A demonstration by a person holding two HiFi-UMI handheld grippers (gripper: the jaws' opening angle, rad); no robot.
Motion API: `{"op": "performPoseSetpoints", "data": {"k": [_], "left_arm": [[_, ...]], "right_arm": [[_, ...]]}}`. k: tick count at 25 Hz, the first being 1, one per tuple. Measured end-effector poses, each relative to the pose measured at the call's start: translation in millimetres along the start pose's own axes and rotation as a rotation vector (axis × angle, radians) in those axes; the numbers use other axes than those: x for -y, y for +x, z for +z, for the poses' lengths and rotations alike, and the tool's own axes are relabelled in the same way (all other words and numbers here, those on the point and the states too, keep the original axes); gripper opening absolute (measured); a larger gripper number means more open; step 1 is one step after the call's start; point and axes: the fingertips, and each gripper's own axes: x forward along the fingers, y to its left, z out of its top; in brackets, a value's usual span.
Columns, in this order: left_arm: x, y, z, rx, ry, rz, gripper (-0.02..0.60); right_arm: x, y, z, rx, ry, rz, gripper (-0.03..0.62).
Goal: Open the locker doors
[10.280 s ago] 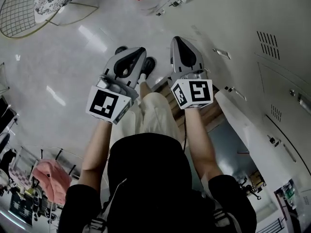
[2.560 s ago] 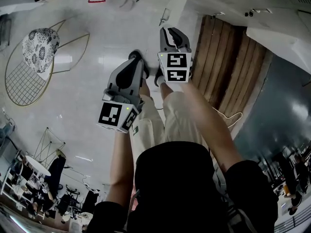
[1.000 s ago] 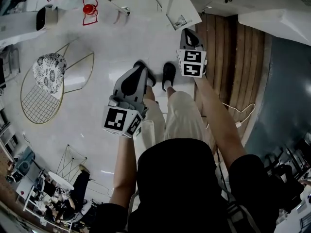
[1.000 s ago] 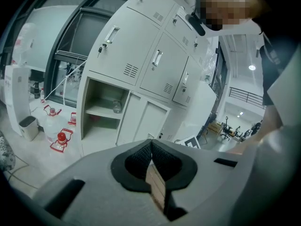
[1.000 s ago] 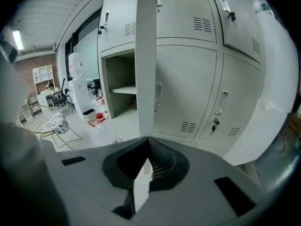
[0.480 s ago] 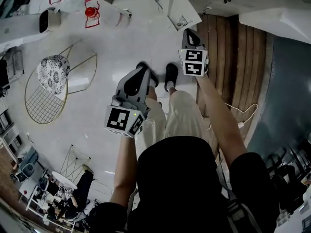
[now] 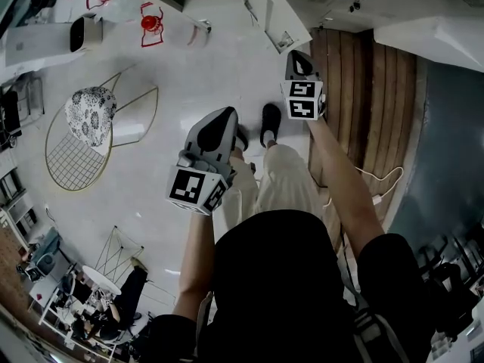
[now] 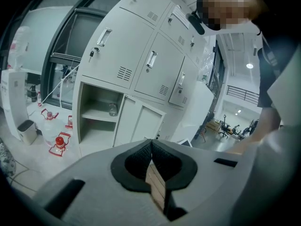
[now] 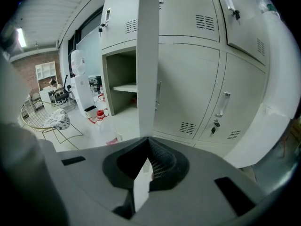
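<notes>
Grey-white steel lockers [image 9: 188, 69] fill everything ahead of both sets of fingers. One open door [image 9: 146, 55] stands edge-on, dead ahead of your right gripper [image 9: 148, 140], with its bare compartment [image 9: 120, 84] just left of the fingertips. Off to their right, the closed door [image 9: 240, 79] with the handle [image 9: 223, 103] hasn't been opened. Both grippers are pinched shut on nothing, and your left gripper [image 8: 151, 140] hangs well back from the cabinet. Looks like you're between doors. I'd say next up is spreading the right jaws, reaching to that handle and pulling.
</notes>
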Motion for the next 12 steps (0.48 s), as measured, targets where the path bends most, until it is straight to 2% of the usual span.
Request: {"op": "performPoseSetpoints", "data": {"k": [4, 12], "left_arm": [[-1.2, -5.6, 5.9, -0.004, -0.017, 0.003, 0.018], [-6.0, -19.8, 20.0, 0.034, 0.011, -0.028, 0.018]], "right_arm": [[0.3, -2.5, 1.5, -0.014, 0.006, -0.007, 0.003], [-0.1, -22.3, 18.0, 0.005, 0.005, -0.05, 0.003]]}}
